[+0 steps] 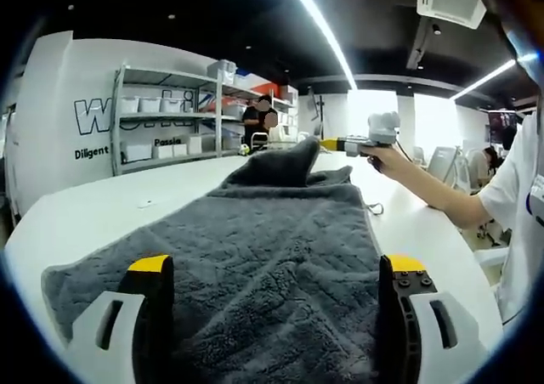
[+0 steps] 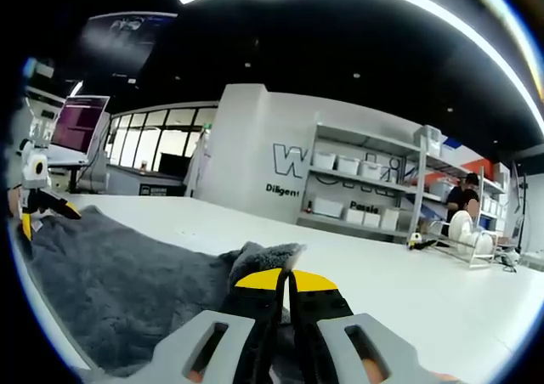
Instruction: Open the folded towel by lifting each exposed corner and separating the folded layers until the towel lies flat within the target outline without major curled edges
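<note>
Left gripper view first: the left gripper point(image 1: 272, 273) sits low at the near end of the dark grey plush towel point(image 1: 255, 248), its yellow-tipped jaws standing wide apart, one on each side of the cloth and holding nothing. The towel runs away from the camera along the white desk point(image 1: 102, 210), and most of that stretch lies flat, with the near left edge looking straight enough. At the far end, though, the cloth rises into a peaked hump, and there the right gripper point(image 1: 340, 144), held in the person's hand point(image 1: 387, 156), meets it. From here I cannot tell exactly what it pinches. A grey metal shelf rack with white bins point(image 1: 161, 121) stands against the wall behind.

Over to the right gripper view: the right gripper point(image 2: 286, 286) has its yellow-tipped jaws pressed together, and a tuft of the towel point(image 2: 127, 286) bunches up right at the tips, so I judge they are clamped on a corner or fold of the cloth, lifted off the desk point(image 2: 382, 273). The rest of the towel spreads away to the left, and the left gripper point(image 2: 38, 210) shows at its far end.

Progress, as I read it: the towel is largely opened out along its length, but this raised end is not yet laid down. No target outline is visible on the desk, so placement cannot be checked. Left to do: spread this corner flat and smooth any curl.
</note>
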